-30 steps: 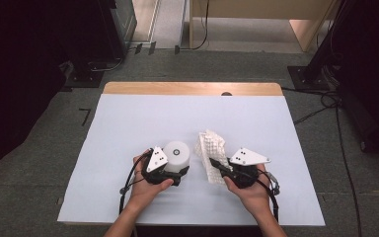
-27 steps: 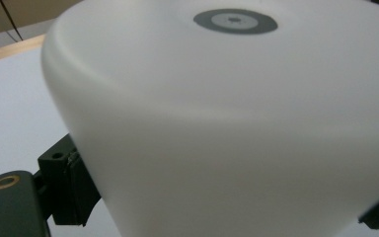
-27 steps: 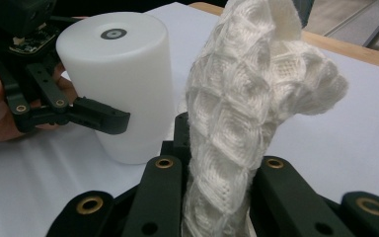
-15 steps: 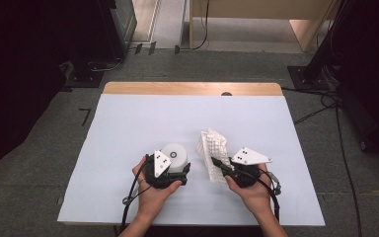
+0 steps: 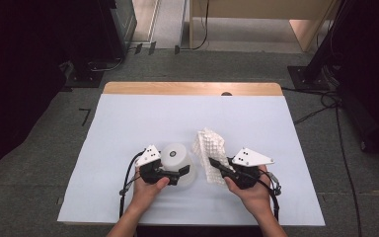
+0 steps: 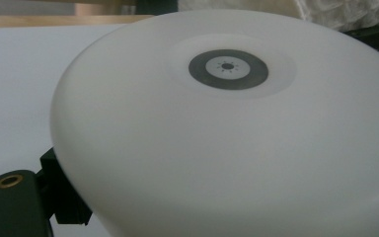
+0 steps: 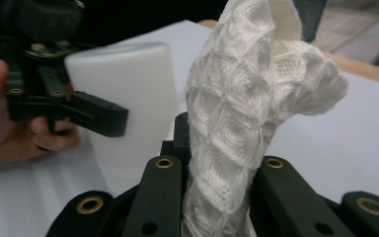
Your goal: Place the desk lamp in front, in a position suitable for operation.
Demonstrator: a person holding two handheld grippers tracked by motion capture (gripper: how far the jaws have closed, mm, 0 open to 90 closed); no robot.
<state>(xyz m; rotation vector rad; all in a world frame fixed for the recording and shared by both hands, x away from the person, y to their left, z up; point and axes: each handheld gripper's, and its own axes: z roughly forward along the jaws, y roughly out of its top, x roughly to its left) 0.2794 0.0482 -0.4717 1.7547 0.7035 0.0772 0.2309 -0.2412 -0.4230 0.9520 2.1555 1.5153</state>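
Both forearms come in from the near edge, each hand wrapped around a gripper body. The left gripper [image 5: 180,173] lies level, pointing toward the right gripper [image 5: 212,162]; its jaws sit against the sides of a white container [image 5: 177,160]. The right gripper points toward the left gripper, jaws nearly closed and clamped on a white knitted cloth [image 7: 237,133]. The two grippers sit close together, tips facing.

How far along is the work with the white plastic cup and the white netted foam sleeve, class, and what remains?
Done: both things are picked up. The left tongs grip the white upturned plastic cup; the right tongs are shut on the white netted foam sleeve, held upright. In hand: the two are held side by side, a small gap between them. Left, probably: bringing sleeve and cup together; the sleeve is not yet on the cup.
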